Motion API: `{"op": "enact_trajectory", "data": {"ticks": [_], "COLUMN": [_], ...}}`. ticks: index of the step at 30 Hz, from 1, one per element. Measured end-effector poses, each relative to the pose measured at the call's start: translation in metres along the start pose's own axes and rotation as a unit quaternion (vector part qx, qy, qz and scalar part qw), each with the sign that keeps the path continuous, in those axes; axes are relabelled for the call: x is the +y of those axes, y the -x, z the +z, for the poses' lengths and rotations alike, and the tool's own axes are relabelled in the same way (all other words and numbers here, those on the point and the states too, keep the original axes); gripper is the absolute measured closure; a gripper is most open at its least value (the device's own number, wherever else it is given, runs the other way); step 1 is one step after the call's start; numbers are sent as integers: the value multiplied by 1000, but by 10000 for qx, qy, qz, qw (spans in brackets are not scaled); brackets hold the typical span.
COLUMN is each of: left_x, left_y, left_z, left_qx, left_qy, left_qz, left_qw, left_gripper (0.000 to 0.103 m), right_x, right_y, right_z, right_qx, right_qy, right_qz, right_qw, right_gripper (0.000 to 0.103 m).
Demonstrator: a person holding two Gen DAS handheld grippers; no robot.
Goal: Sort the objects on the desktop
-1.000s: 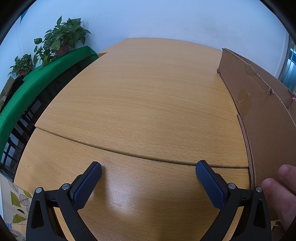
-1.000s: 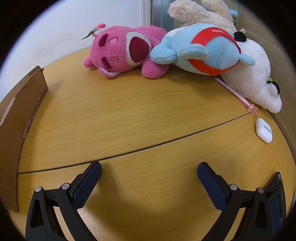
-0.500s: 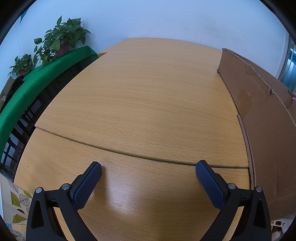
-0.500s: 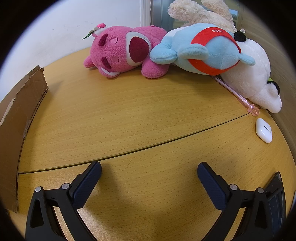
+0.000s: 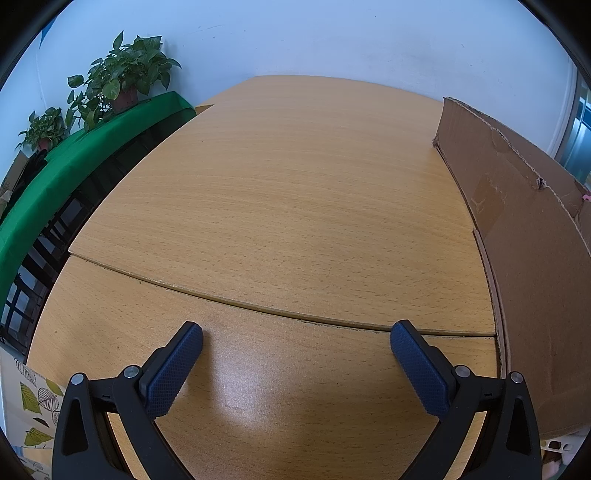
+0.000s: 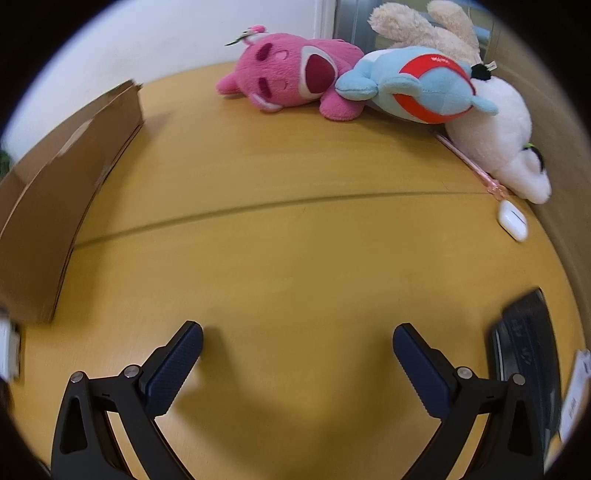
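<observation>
Wooden desk (image 6: 295, 240) view has shifted: right gripper (image 6: 297, 354) has swung, plush toys (image 6: 369, 85) nearer; both grippers' fingers spread, empty; left gripper (image 5: 295, 350) unmoved.

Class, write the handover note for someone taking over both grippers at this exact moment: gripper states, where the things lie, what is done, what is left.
Left gripper: open, empty, over bare desk beside the cardboard box.
Right gripper: open, empty, facing the toys.
At the desk's far edge: pink plush, blue plush, white plush, beige plush behind. A pink pen pokes out from under the white plush; a white earbud case lies near its tip.
Done: nothing visibly sorted.
Left: everything; box contents not visible.
</observation>
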State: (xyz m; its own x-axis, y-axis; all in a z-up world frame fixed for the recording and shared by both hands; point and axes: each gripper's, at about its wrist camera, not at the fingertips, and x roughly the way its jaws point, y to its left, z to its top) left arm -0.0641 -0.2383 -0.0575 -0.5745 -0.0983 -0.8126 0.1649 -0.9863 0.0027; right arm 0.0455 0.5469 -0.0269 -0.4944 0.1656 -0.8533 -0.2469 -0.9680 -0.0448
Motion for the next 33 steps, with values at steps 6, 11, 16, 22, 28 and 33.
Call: {"op": "enact_trajectory", "data": {"ticks": [6,11,16,22,28,33], "left_x": [-11,-41,-79,-117,-124,-116], "left_y": [34,125,168,133,130,151], "left_z": [-26,-62,-89,-110,-119,-131], "left_qx": [-49,-498,-178,838,961,970], "left_qy": [-110,-414,-468,-95,-51,-296], "left_qz": [69,-1168,-2748,-3688,-4086,-4039], "left_qw": [9999,9910,9602,9257,9076,9091], "left_gripper": [4,2,1,0,22,23], "right_x": [49,121,200,272,302,292], "right_y": [84,155,166,141,125,133], "right_z": [-30,-39,-55,-61,-80,-88], "right_qx": [-692,-1188,-818,-472,54,76], "right_qy": [800,1958,2431,2612,2768,2789], "right_qz": [1095,2591,4018,4337,4201,4500], "right_qw": [9884,9383,8791,8611,8642,8483], "right_gripper": [0,0,0,13,29,29]}}
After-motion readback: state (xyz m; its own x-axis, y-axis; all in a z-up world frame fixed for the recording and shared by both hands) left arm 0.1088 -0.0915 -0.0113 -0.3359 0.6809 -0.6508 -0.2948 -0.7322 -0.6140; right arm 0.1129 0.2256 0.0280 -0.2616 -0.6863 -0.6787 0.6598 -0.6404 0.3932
